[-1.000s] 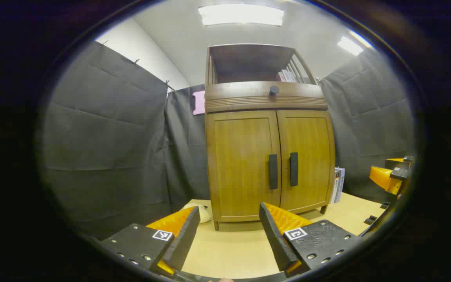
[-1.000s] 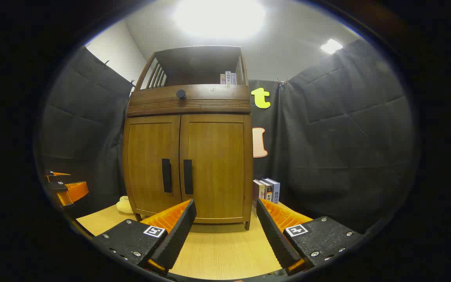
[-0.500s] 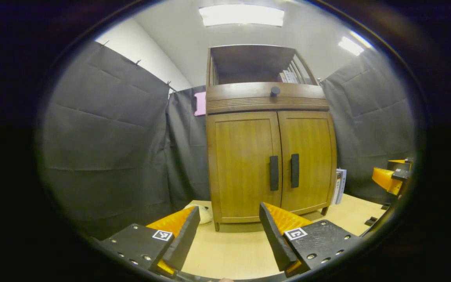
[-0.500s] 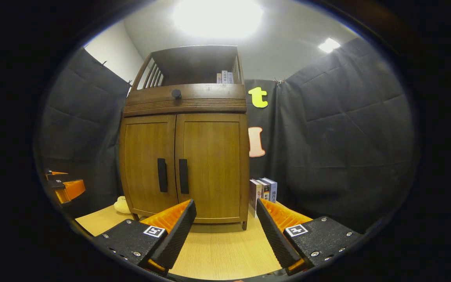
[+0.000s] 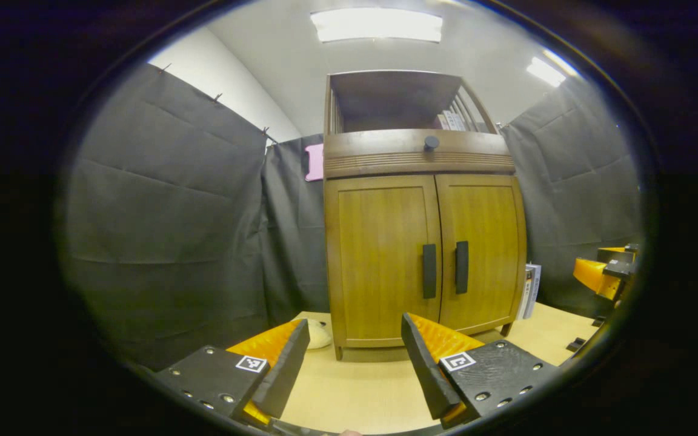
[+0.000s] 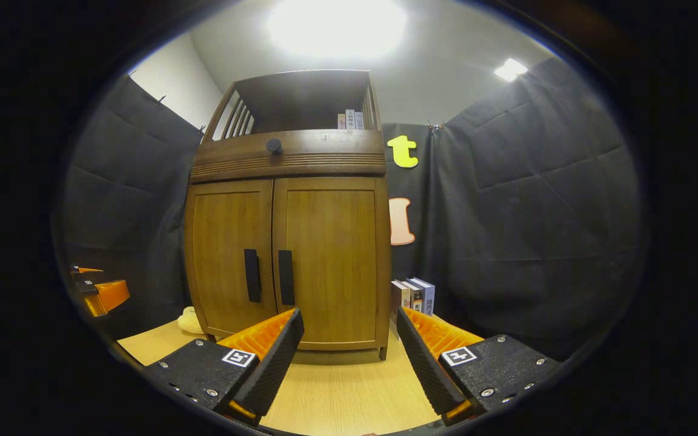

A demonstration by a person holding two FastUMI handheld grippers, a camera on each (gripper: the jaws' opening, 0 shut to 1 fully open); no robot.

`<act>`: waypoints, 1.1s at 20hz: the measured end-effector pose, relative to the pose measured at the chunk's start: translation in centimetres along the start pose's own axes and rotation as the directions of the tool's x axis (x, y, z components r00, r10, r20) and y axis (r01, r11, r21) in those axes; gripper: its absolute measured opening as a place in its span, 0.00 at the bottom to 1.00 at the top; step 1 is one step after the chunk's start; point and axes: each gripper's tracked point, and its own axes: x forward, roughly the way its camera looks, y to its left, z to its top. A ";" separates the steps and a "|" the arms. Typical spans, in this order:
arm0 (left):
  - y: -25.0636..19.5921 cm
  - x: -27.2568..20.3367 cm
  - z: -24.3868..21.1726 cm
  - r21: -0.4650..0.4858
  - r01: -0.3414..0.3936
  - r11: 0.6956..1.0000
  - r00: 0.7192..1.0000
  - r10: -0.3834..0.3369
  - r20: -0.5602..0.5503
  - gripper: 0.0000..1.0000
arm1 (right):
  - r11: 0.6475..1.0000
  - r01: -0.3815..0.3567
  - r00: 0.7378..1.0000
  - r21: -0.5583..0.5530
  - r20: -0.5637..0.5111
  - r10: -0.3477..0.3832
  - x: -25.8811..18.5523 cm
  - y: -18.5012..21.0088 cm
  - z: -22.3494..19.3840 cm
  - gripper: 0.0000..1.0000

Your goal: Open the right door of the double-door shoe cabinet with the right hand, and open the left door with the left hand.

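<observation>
Both cabinet doors (image 5: pixel 425 257) closed; grippers apart

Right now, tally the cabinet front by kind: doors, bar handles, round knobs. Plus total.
Doors: 2, left door and right door, both shut
Bar handles: 2, left handle and right handle
Round knobs: 1, drawer knob
Total: 5

The shoe cabinet (image 5: pixel 425 242) has slid slightly right in the left gripper view (doors included).
</observation>
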 end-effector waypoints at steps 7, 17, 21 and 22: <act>0.5 1.2 0.4 0.002 -0.011 1.000 1.000 0.011 -0.004 0.87 | 0.999 -0.032 0.999 0.009 0.030 0.032 4.7 2.2 2.0 0.95; 3.1 1.4 0.7 0.000 -0.079 0.997 0.997 0.079 -0.005 0.93 | 0.995 -0.097 0.994 0.016 0.053 0.096 12.2 6.3 4.0 0.95; 3.4 1.5 0.7 0.009 -0.115 0.993 0.993 0.115 -0.008 0.87 | 0.993 -0.113 0.993 0.032 0.038 0.111 15.4 7.6 3.6 0.95; 3.6 1.7 0.6 0.009 -0.125 0.992 0.992 0.125 -0.010 0.93 | 0.993 -0.114 0.993 0.033 0.026 0.114 16.2 7.8 3.2 0.95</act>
